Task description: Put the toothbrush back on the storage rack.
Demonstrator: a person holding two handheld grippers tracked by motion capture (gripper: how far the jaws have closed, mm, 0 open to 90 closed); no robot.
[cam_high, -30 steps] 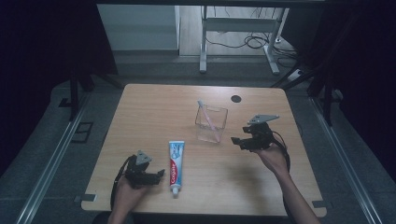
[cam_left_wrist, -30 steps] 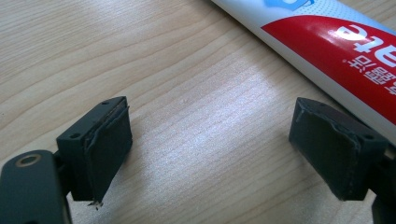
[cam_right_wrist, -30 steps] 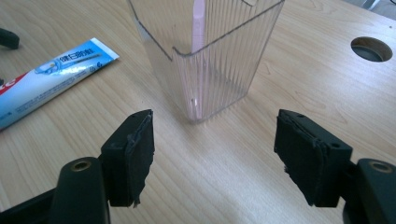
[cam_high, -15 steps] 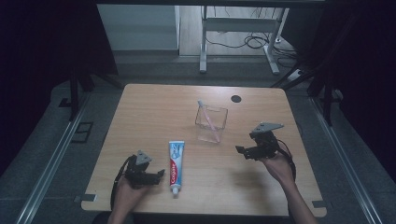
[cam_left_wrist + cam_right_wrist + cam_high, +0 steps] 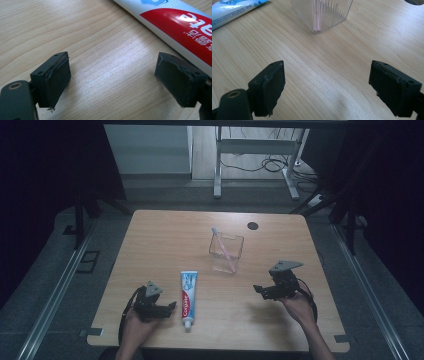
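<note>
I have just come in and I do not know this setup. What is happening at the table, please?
A person sits at a wooden table with a two-jaw gripper in each hand. Both grippers are open and hold nothing. The left gripper rests close beside a toothpaste tube that lies flat, without touching it. The right gripper hangs low over bare wood, apart from a clear cup in which a pink toothbrush leans.

red-white-blue toothpaste tube (image 5: pixel 188 292), pink toothbrush (image 5: pixel 223 251)

Bare table (image 5: pixel 165 245) left of cup (image 5: pixel 226 252)
</note>
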